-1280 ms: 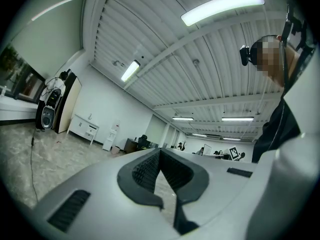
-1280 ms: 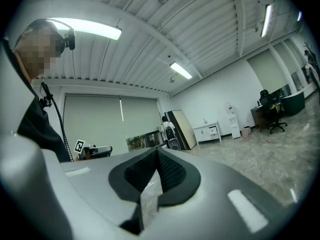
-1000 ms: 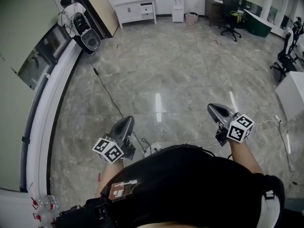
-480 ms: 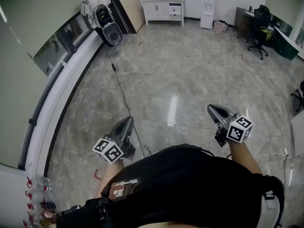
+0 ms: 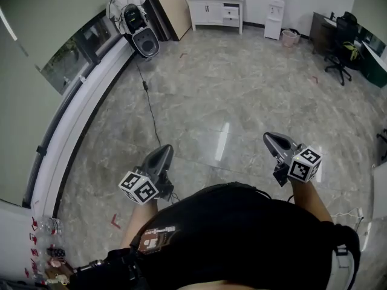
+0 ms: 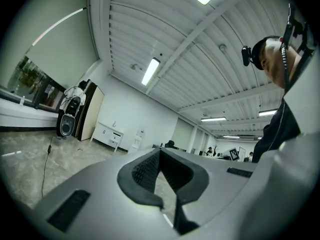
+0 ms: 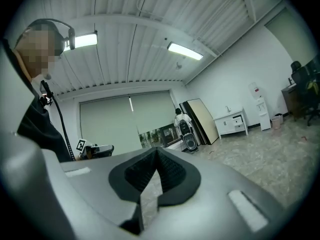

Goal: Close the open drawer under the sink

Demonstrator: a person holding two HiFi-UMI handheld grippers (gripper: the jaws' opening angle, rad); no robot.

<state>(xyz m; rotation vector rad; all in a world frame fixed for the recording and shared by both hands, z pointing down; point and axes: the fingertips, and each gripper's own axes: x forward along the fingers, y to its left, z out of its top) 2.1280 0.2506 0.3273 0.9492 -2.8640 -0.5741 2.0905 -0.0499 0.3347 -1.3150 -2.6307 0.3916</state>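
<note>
Cabinet has swung ahead — your left gripper and right gripper ride level, jaws closed, empty, just walking toward the drawer

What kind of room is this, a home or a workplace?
Probably a workplace: a big open office or lab hall. It has a wide polished stone floor, an office chair at the right, and a white sink cabinet near a water dispenser along the far wall.

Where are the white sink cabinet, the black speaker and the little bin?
White sink cabinet [image 5: 205, 12], head view, its front doors.
Black speaker [image 5: 146, 43], head view, its round cone.
Little bin [image 5: 290, 37], head view, its side wall.
</note>
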